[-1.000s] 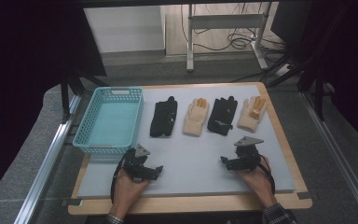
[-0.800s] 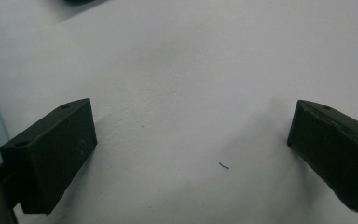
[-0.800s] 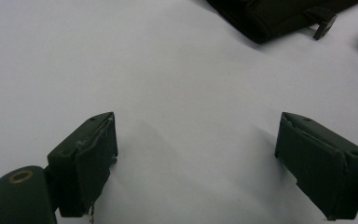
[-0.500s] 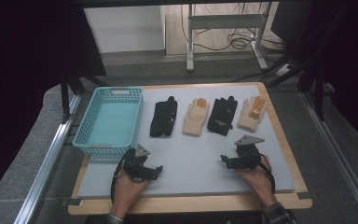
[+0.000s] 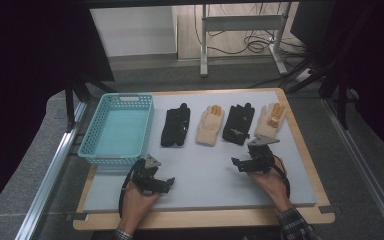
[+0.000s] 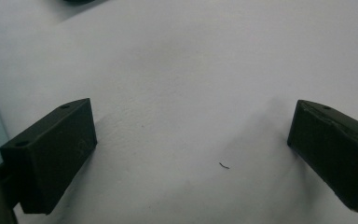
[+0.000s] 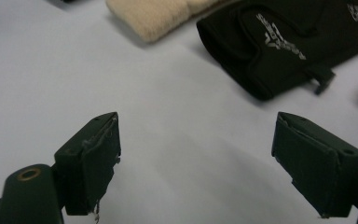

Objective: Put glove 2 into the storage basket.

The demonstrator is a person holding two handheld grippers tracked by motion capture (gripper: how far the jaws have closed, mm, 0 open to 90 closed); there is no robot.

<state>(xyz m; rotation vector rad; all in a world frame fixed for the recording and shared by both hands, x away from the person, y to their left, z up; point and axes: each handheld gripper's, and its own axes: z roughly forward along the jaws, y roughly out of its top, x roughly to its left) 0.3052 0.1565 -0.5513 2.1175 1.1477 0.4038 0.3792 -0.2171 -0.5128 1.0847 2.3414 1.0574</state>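
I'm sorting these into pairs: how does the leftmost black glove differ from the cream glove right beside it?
The leftmost black glove is plain black all over; the cream glove is pale with orange fingertips. The black one lies nearer the teal basket, the cream one nearer the second black glove. Both lie flat on the grey mat, fingers pointing away from the person.

Right gripper (image 5: pixel 240 164) edged toward black glove (image 5: pixel 238 123).

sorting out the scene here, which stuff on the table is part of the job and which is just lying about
Part of the job:
- two black gloves
- two cream gloves
- turquoise basket
- left claw and right claw, both open and empty

Lying about:
- metal stand and cables on the floor beyond the table
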